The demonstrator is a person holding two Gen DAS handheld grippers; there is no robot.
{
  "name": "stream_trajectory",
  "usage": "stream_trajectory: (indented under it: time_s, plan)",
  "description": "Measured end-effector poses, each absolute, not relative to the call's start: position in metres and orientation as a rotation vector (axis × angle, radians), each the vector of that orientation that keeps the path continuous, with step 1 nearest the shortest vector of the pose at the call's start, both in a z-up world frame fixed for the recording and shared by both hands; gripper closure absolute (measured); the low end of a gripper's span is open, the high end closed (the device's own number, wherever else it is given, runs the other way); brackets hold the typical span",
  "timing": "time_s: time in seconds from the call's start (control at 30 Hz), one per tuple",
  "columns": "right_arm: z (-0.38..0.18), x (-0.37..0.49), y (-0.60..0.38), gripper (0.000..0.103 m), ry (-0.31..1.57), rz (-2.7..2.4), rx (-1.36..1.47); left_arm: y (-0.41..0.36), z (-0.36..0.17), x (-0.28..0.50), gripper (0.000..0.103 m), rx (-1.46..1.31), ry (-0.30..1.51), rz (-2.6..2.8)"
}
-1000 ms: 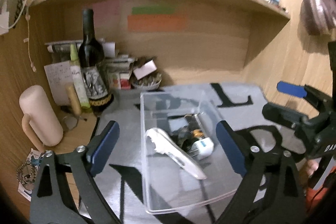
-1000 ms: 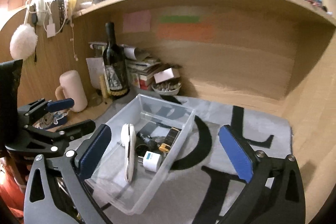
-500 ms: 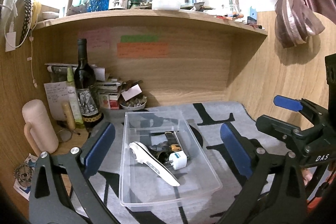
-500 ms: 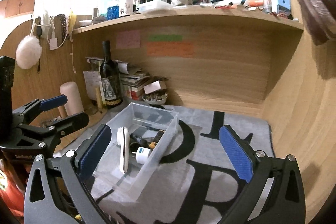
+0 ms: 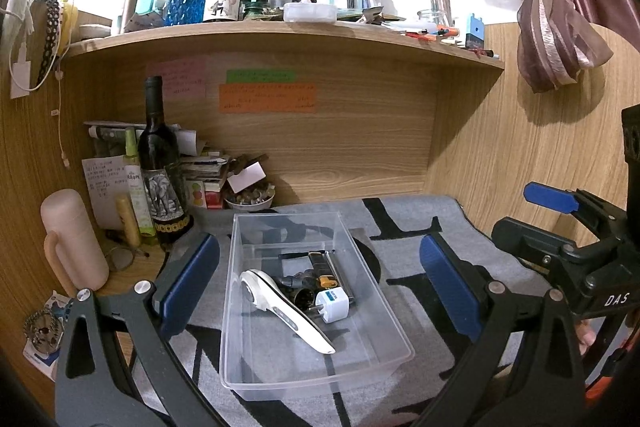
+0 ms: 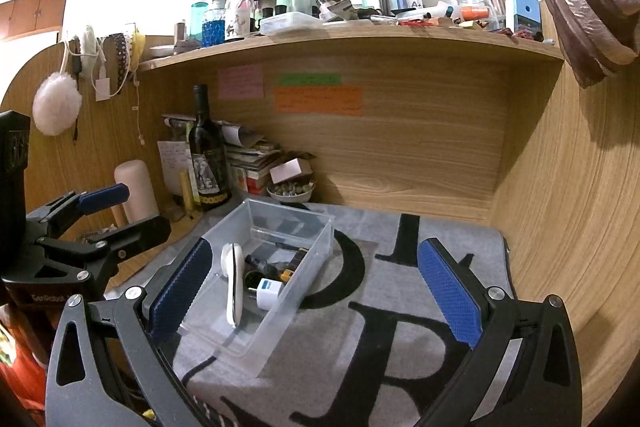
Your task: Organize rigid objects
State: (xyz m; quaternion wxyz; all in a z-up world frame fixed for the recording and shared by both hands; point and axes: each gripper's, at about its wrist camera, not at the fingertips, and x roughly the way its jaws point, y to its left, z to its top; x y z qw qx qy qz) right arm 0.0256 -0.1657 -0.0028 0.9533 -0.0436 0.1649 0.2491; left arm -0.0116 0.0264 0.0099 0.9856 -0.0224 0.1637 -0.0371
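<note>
A clear plastic bin stands on the grey mat; it also shows in the right wrist view. In it lie a white handheld device, a white plug adapter and dark small items with a yellow part. The device and the adapter show in the right view too. My left gripper is open and empty, held back above the bin. My right gripper is open and empty, above the mat right of the bin.
A wine bottle, a pink cylinder mug, stacked papers and a small bowl crowd the back left corner. A grey mat with black letters covers the desk. A cluttered shelf runs overhead. Wooden walls close the back and right.
Both grippers have pulled back and up from the bin, so the bin looks smaller and the overhead shelf top has come into view. Both stay open.
</note>
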Motion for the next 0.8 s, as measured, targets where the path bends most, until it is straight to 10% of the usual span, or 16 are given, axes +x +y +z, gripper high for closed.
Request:
stream_trajectory:
  time_s: [0.8]
  plan:
    - [-0.0026, 0.0255, -0.1647, 0.000, 0.334, 0.509, -0.092, 0.0258, 0.0052, -0.0067, 0.001, -0.048, 0.340, -0.078]
